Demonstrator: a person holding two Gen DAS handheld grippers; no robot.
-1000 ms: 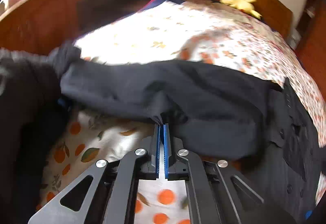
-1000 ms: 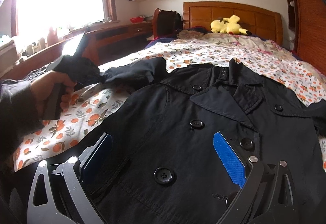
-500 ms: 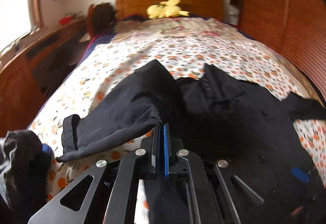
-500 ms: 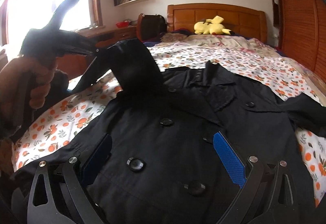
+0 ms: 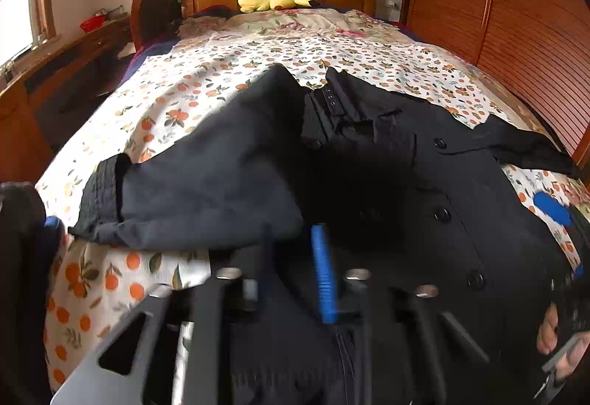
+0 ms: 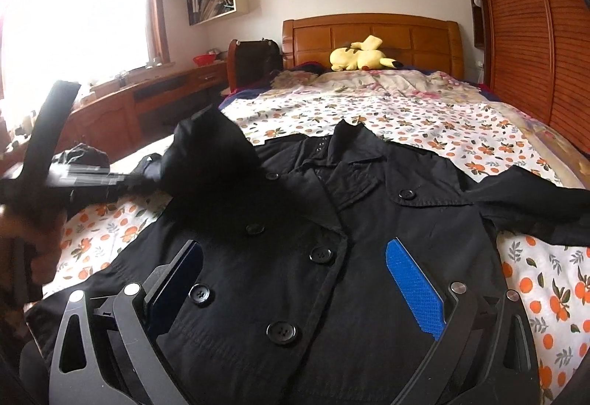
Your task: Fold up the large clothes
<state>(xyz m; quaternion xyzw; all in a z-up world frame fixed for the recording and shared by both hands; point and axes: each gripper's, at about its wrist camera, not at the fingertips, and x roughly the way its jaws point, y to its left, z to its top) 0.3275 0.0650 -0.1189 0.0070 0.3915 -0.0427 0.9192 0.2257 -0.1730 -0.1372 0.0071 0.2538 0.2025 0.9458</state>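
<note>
1. The coat (image 6: 332, 257) lay face up, buttoned front showing, on the bed (image 6: 424, 117), collar toward the headboard, flat so its sides could fold inward.
2. Its left sleeve (image 5: 206, 183) was draped in over the chest, cuff hanging out toward the bed's edge. I judged that the first fold.
3. My left gripper (image 5: 293, 257) sat at the sleeve's lower edge, its jaws parted a little. Through the blur, I couldn't tell whether cloth was between them.
4. My right gripper (image 6: 295, 279) hovered spread wide over the buttons, holding nothing, ready to pin the front.
5. The right sleeve (image 6: 534, 206) lay stretched out sideways, not yet folded.
6. Half a second earlier my left jaws were pressed together on the sleeve; a second earlier that sleeve lay out to the side.
</note>
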